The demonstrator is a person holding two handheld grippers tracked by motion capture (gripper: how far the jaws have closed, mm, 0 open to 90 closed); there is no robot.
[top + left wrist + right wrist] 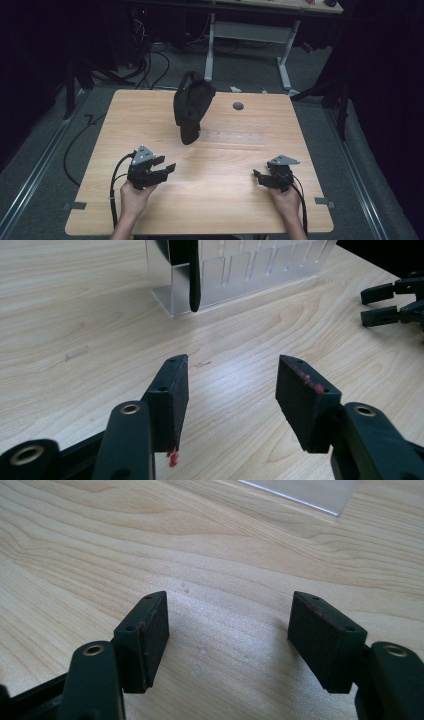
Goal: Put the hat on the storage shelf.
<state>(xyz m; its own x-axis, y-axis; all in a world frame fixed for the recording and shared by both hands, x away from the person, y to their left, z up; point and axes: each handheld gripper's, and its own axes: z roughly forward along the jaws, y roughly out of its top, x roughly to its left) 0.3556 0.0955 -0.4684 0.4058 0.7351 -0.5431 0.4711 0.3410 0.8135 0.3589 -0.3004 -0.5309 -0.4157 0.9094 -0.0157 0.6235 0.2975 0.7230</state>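
A black fabric bag stands upright at the far middle of the bench, propped in a clear acrylic rack whose slotted wall extends to its right; in the high view the rack is nearly invisible against the wood, and in the left gripper view the bag is cut off by the top edge so that little more than a dangling black strap can be seen. The left gripper and the right gripper are held near the front of the bench, well apart from the bag and from each other, each with jaws released and nothing between them. The bench is pale wood-grain with a round grey cable port. Beyond it lie grey carpet, loose cables and a white-legged desk; the room's sides are too dark to read.
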